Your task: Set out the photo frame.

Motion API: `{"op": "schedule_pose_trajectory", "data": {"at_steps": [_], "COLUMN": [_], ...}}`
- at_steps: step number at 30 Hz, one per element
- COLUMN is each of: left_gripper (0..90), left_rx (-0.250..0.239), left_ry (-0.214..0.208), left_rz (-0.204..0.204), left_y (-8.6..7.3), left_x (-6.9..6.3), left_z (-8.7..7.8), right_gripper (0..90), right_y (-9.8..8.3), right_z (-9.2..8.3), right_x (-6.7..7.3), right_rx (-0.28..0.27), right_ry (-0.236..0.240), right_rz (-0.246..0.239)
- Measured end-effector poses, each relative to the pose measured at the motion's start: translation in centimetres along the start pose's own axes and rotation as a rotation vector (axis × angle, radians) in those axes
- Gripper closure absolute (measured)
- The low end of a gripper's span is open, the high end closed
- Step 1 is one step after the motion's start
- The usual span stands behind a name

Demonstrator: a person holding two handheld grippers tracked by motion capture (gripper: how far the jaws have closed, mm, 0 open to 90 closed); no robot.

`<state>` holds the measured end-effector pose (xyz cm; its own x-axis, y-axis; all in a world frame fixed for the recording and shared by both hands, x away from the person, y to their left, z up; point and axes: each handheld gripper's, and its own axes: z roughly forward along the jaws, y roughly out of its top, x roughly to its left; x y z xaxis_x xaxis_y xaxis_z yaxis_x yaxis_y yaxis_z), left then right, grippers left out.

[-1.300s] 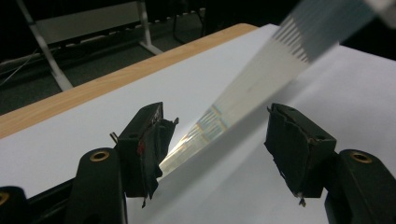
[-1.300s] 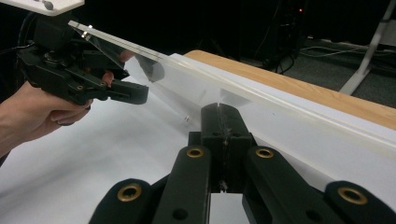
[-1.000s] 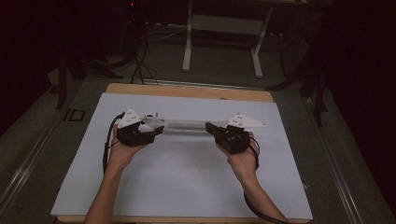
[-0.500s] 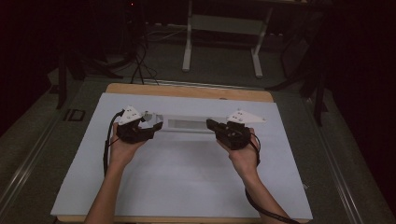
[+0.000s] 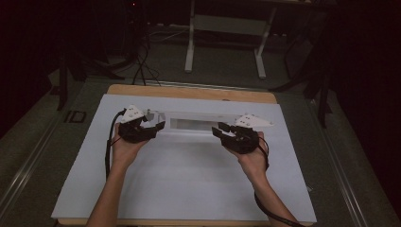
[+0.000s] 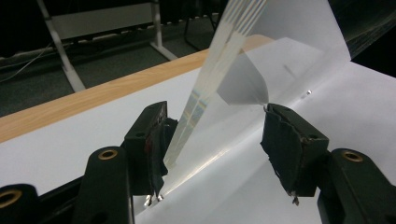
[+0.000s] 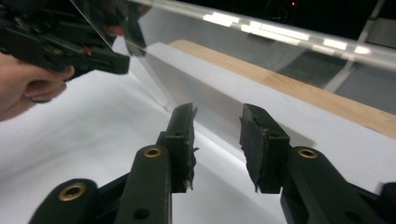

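A long clear plastic sheet [image 5: 194, 124] hangs just above the white-covered table [image 5: 189, 184], stretching between my two grippers. My left gripper [image 5: 158, 127] holds its left end. In the left gripper view the bowed sheet [image 6: 243, 79] spans the wide gap of that gripper [image 6: 215, 116], and both pads touch its edges. My right gripper [image 5: 220, 128] is open and its jaws have just been opening. In the right gripper view nothing lies between the jaws of this gripper [image 7: 217, 112]. The sheet [image 7: 224, 70] rises just beyond their tips.
The wooden table edge [image 5: 189, 92] shows along the far side of the white cover. Beyond it on the dark floor stand a white metal frame [image 5: 227, 23] and loose cables [image 5: 142, 66]. A cable trails from each gripper along the forearms.
The right gripper's jaws have parted and let go of the sheet's right end. The left gripper still holds the other end, and both hands have hardly moved.
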<state>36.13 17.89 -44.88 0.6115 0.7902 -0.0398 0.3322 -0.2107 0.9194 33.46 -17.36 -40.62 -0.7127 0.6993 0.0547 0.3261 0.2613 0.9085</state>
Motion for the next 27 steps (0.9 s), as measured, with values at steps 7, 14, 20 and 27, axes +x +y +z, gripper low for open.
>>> {"op": "schedule_pose_trajectory", "data": {"at_steps": [7, 14, 20, 27], "left_gripper": [41.5, 41.5, 41.4, 41.4], "left_rx": [0.0, 0.004, -0.004, -0.002], "left_ry": [0.008, 0.011, 0.02, 0.025], "left_rz": [-0.007, -0.01, -0.015, -0.021], "left_y": [0.2, 0.4, 0.5, 0.7], "left_x": [0.1, 0.2, 0.3, 0.4], "left_z": [0.2, 0.3, 0.4, 0.6], "right_gripper": [58.9, 57.9, 57.3, 57.3], "right_y": [-1.1, -2.4, -3.2, -3.8], "right_z": [-0.6, -1.5, -2.0, -2.4], "right_x": [-1.5, -3.6, -5.3, -6.7], "right_rx": [0.035, 0.062, 0.074, 0.089], "right_ry": [-0.041, -0.085, -0.123, -0.165], "right_rz": [-0.009, -0.005, 0.003, 0.041]}}
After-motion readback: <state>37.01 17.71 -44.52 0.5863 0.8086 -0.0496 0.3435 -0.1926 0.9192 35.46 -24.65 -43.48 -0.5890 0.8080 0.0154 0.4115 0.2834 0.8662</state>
